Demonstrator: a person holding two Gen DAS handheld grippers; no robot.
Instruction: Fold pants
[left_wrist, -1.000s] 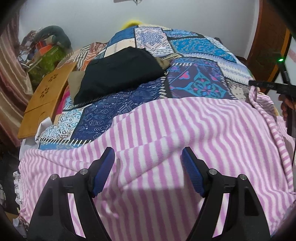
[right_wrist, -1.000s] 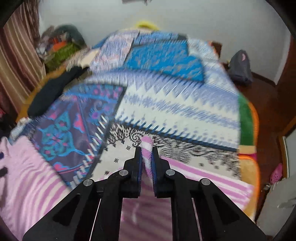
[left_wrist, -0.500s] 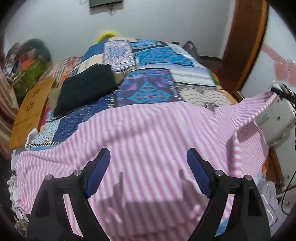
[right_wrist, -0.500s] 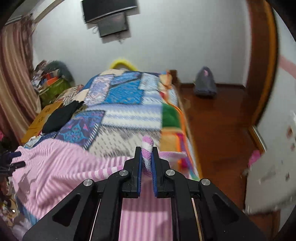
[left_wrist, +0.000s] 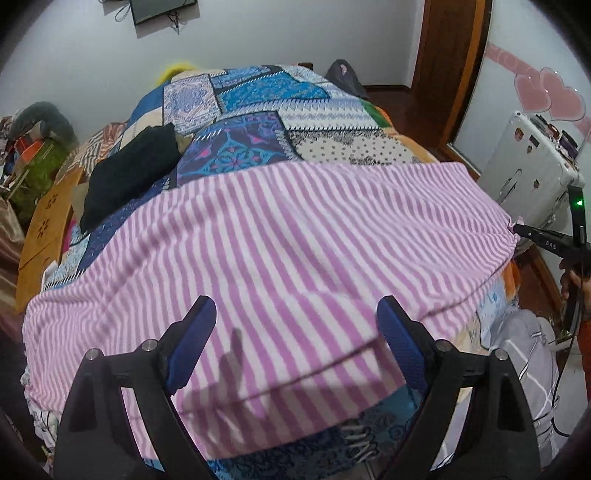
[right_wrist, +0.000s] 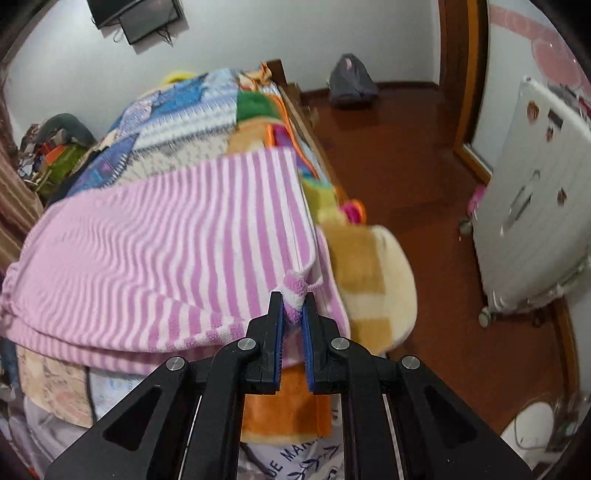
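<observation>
Striped pants (left_wrist: 280, 251) now pulled flat; right gripper (right_wrist: 293, 314) clamps their corner, left gripper (left_wrist: 295, 332) opened wider, empty.

Both grippers are black angular frames with silver screws and blue pads: the left gripper (left_wrist: 295, 325) and the right gripper (right_wrist: 293, 314).
</observation>
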